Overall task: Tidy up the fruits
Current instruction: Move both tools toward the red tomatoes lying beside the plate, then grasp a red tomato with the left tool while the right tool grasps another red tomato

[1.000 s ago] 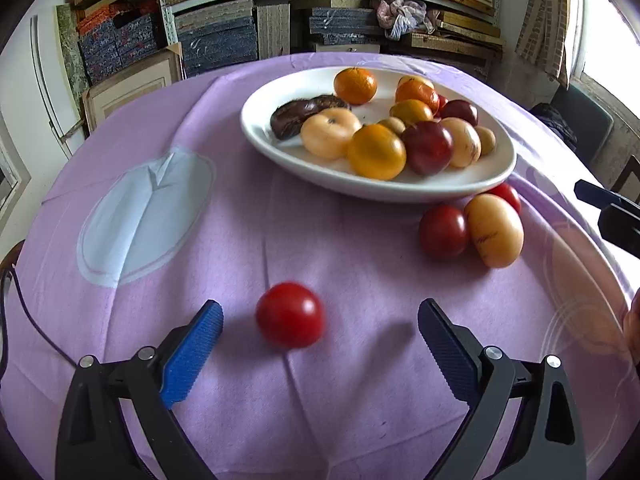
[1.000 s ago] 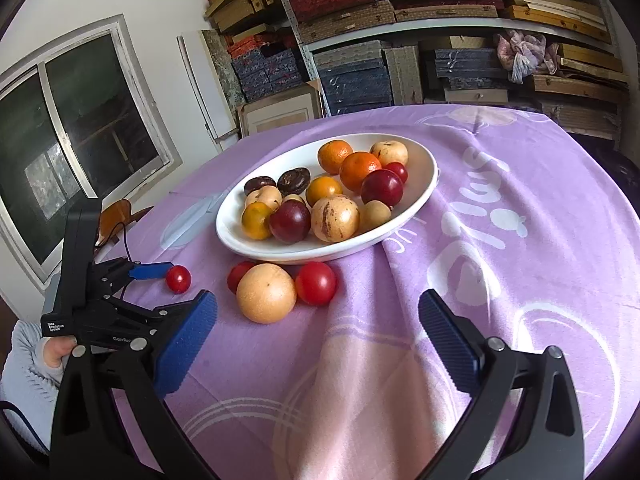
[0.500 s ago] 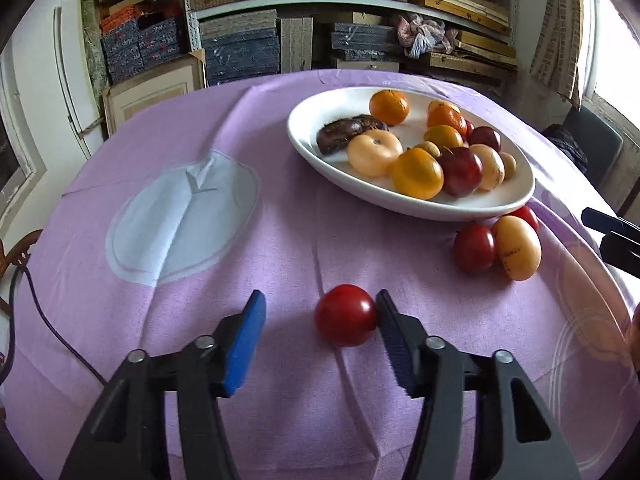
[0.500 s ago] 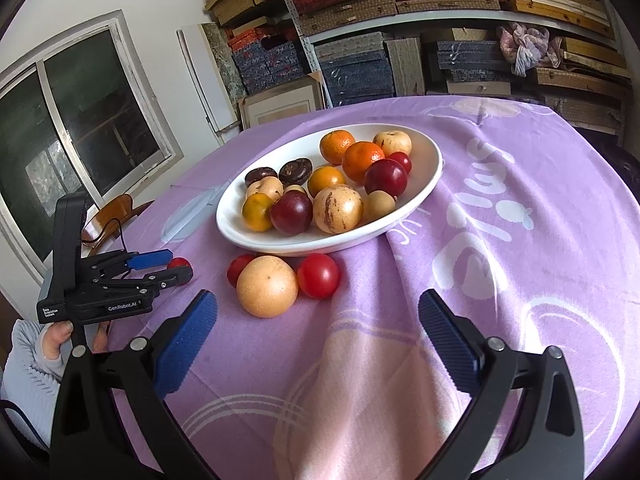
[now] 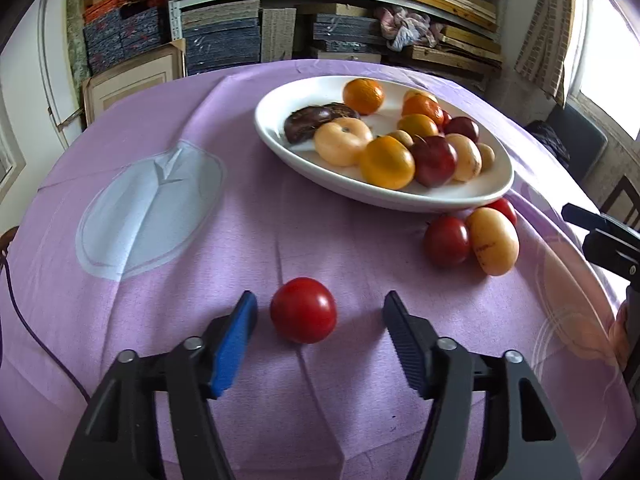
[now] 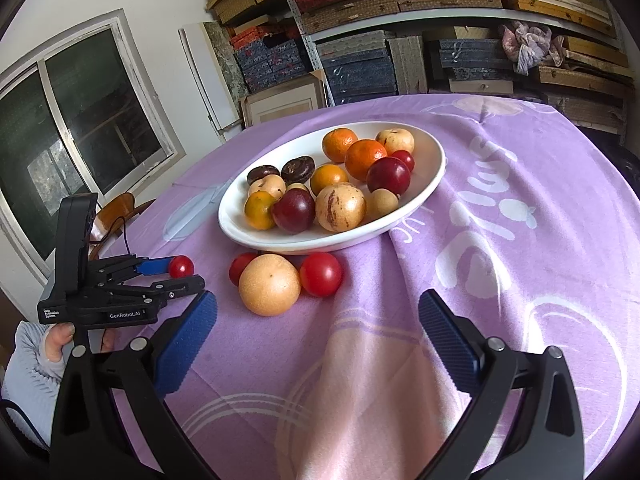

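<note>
A small red tomato (image 5: 303, 310) lies on the purple cloth (image 5: 320, 240) toward the near edge of the desk, apart from the other fruit. It sits between the two fingers of the left claw (image 5: 320, 316), closer to the blue-padded finger (image 5: 234, 344) than to the black one (image 5: 404, 344), with a gap showing on both sides, so neither pad presses on it. The left claw's jaws have just been opening and stand at a middling width around the tomato without gripping it.

Farther in, near the middle of the desk, a white oval dish (image 5: 400, 196) holds oranges, dark red plums, pale yellow fruit and two dark brown ones. Against the dish's near rim, on the cloth, lie three loose fruits close together: a red tomato (image 5: 446, 240), a large yellow fruit (image 5: 492, 240) touching it, and another red one (image 5: 504, 210) partly hidden behind.

The right claw (image 6: 318, 344) hangs over the near right part of the desk with its jaws wide and nothing between them. In the right wrist view the left claw (image 6: 176, 274) shows at the left edge of the desk, held by a hand (image 6: 56, 340) in a light blue sleeve.

Shelves (image 6: 440, 12) stacked with flat boxes stand behind the desk.
</note>
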A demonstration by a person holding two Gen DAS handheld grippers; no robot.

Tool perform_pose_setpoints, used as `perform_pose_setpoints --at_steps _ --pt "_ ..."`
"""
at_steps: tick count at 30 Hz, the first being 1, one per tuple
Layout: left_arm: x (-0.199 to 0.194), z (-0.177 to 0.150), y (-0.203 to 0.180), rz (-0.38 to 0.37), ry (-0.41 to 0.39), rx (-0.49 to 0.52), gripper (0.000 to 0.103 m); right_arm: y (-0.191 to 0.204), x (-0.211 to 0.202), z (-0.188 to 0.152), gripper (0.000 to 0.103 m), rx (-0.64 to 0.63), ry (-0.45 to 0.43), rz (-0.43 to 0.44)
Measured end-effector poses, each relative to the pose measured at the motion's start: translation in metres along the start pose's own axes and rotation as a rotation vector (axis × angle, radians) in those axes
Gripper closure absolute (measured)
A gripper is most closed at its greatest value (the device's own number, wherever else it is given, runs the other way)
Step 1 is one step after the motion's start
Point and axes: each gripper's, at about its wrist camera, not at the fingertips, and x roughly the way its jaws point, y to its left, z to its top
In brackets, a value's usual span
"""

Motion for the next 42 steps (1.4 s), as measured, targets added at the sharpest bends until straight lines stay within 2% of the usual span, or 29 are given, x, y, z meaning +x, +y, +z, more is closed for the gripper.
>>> perform_pose_setpoints --at_steps 3,7,9,13,15,17,19,23,30,34,37,38,40,42 --pt "0.0 0.0 -0.002 0.007 0.0 0.004 0.036 0.001 0.001 0.0 0.004 -0.005 0.003 -0.004" --pt "-0.001 -0.001 0.008 -0.002 -0.008 -0.047 0.035 -0.003 0.002 0.001 0.004 0.012 0.007 -0.003" --pt "-0.001 0.0 0.009 -0.004 -0.006 -0.047 0.029 -0.003 0.004 0.003 0.004 0.007 0.01 -0.006" --pt "0.0 0.0 0.002 0.026 0.007 -0.016 0.027 0.003 0.017 0.009 0.004 -0.081 0.053 -0.092" --pt "-0.001 0.0 0.003 0.011 0.004 -0.018 0.028 0.004 0.021 0.012 0.005 -0.12 0.061 -0.12" --pt "-0.001 0.0 0.004 0.005 0.003 -0.021 0.028 0.004 0.027 0.015 0.012 -0.154 0.088 -0.137" --pt "-0.001 0.0 0.004 0.007 0.005 -0.017 0.026 0.003 0.038 0.018 0.04 -0.181 0.143 -0.137" --pt "0.001 0.0 0.0 0.0 0.013 0.001 0.019 0.008 0.06 0.023 0.045 -0.247 0.206 -0.132" --pt "0.004 0.0 -0.004 -0.005 0.021 0.015 0.014 0.031 0.082 0.025 0.052 -0.347 0.223 -0.123" --pt "0.003 0.0 -0.002 -0.017 0.017 0.005 0.014 0.035 0.09 0.023 0.069 -0.353 0.243 -0.126" --pt "0.001 0.001 0.004 -0.05 0.005 -0.026 0.014 0.03 0.089 0.024 0.074 -0.315 0.245 -0.105" --pt "0.0 0.001 0.007 -0.059 -0.002 -0.041 0.017 0.028 0.088 0.024 0.074 -0.309 0.244 -0.101" --pt "-0.002 0.0 0.011 -0.061 -0.015 -0.063 0.028 0.026 0.086 0.024 0.074 -0.296 0.243 -0.088" --pt "-0.004 0.0 0.013 -0.072 -0.024 -0.073 0.055 0.023 0.081 0.024 0.074 -0.271 0.234 -0.066"
